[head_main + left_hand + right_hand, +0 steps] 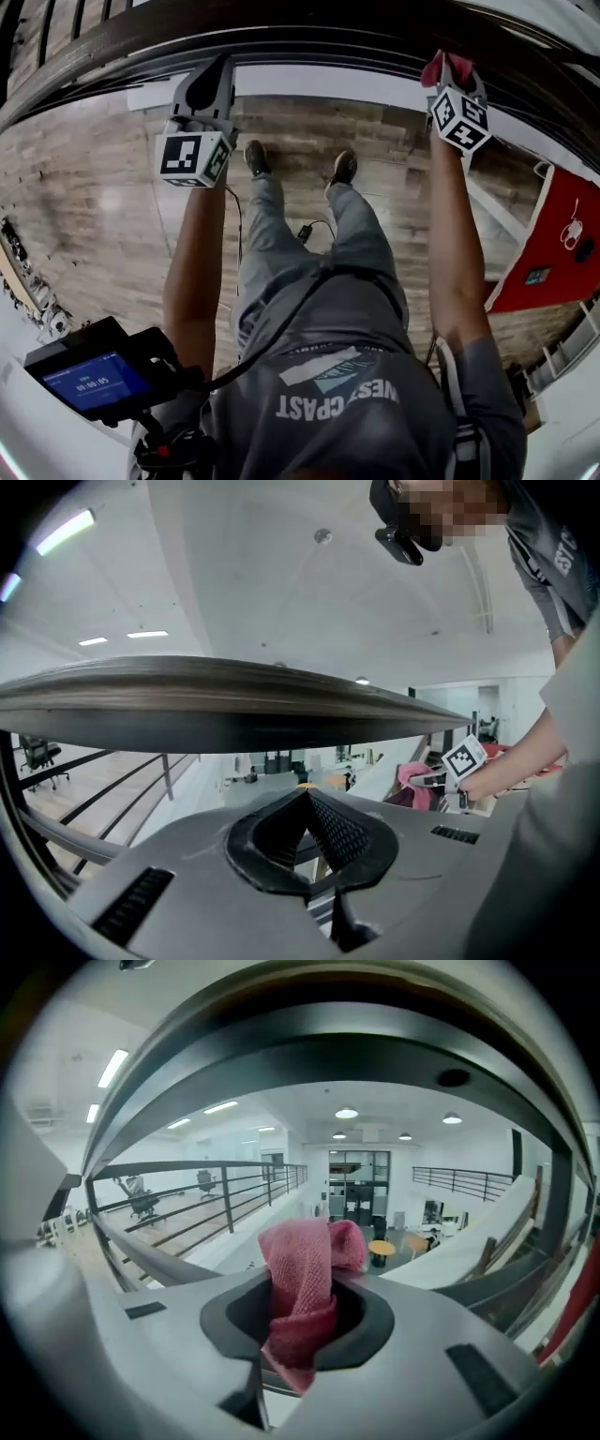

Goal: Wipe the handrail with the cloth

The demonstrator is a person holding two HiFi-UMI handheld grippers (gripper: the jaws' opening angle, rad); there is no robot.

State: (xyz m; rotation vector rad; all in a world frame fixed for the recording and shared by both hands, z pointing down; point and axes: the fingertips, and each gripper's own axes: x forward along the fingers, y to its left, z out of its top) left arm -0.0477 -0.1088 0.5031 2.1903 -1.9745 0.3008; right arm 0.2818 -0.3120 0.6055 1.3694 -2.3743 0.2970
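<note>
The dark handrail (pixel 309 42) curves across the top of the head view. My right gripper (pixel 448 73) is up against its near side and is shut on a pink-red cloth (pixel 442 66). In the right gripper view the cloth (pixel 302 1283) bunches up out of the jaws, just under the handrail (pixel 375 1044). My left gripper (pixel 212 77) is raised to the rail further left. Its pads (pixel 333 827) meet at the tip with nothing between them, a little below the handrail (pixel 234 700). The left gripper view also catches the right gripper (pixel 441 778) with the cloth (pixel 412 780).
A wooden floor (pixel 94 206) lies below, with the person's legs and shoes (pixel 255 157) in front of the rail. A red panel (pixel 562 244) stands at the right. A device with a lit screen (pixel 94 380) is at the lower left. Thin lower railing bars (pixel 187 1194) run under the handrail.
</note>
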